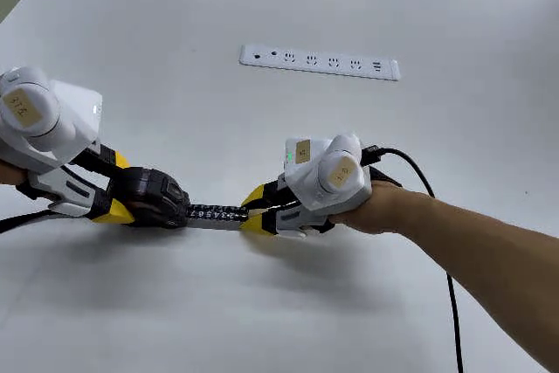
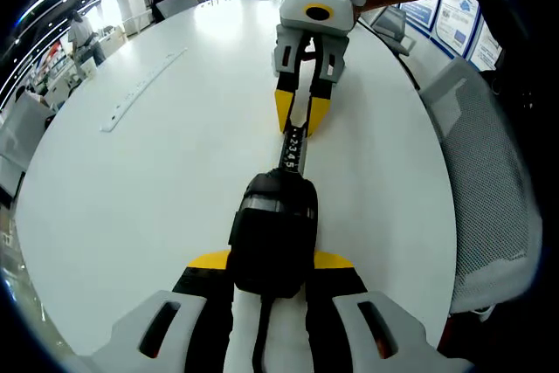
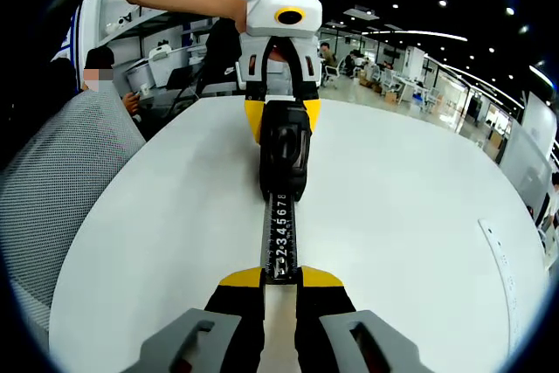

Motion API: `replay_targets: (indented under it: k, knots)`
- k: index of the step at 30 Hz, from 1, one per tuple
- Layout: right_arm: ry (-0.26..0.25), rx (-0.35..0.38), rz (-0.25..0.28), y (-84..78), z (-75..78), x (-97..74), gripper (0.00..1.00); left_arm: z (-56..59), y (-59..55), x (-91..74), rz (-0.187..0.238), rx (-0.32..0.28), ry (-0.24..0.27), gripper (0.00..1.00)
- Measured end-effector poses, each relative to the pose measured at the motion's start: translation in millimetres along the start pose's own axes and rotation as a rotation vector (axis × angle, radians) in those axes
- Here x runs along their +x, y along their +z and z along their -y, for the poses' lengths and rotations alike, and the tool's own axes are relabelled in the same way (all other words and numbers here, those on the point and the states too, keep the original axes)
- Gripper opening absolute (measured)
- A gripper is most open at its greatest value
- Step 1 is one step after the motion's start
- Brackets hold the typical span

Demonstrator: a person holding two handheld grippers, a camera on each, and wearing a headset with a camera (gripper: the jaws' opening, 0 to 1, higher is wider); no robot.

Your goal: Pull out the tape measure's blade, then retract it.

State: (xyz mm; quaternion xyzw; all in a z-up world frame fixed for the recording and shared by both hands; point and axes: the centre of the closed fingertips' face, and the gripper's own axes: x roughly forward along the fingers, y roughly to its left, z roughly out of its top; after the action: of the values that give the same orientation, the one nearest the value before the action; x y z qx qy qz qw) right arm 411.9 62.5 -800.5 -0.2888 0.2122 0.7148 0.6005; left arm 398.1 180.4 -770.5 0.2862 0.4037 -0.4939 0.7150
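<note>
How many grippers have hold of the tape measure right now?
2. The left gripper clamps the black case on the left of the head view; the right gripper pinches the end of the blade near the middle. Nothing looks hidden.

The left hand-held gripper [image 1: 119, 187] clamps the tape measure [image 1: 152, 197], the right hand-held gripper [image 1: 254, 210] pinching its drawn blade [image 1: 215, 213].

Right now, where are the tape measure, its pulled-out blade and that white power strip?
tape measure [image 2: 272, 233]: left gripper view, top of its black case.
blade [image 3: 279, 238]: right gripper view, numbered stretch between case and jaws.
power strip [image 1: 320, 62]: head view, middle of its white face.
</note>
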Motion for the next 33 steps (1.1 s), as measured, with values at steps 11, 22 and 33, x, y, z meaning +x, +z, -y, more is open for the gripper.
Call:
replay_targets:
  k: [11, 22, 33]
  knots:
    - [-0.003, 0.002, -0.013, -7.2, -1.0, -8.8, 0.09, 0.1, -0.3, 0.6, -0.015, 0.001, -0.002, 0.26]
    - [-0.006, 0.001, -0.032, -17.6, -2.5, -19.9, 0.09, -0.6, -0.4, 0.7, -0.019, -0.004, -0.003, 0.26]
    - [-0.007, 0.011, -0.048, -26.7, -3.3, -31.2, 0.09, -0.1, 0.5, 0.9, -0.024, -0.007, -0.006, 0.26]
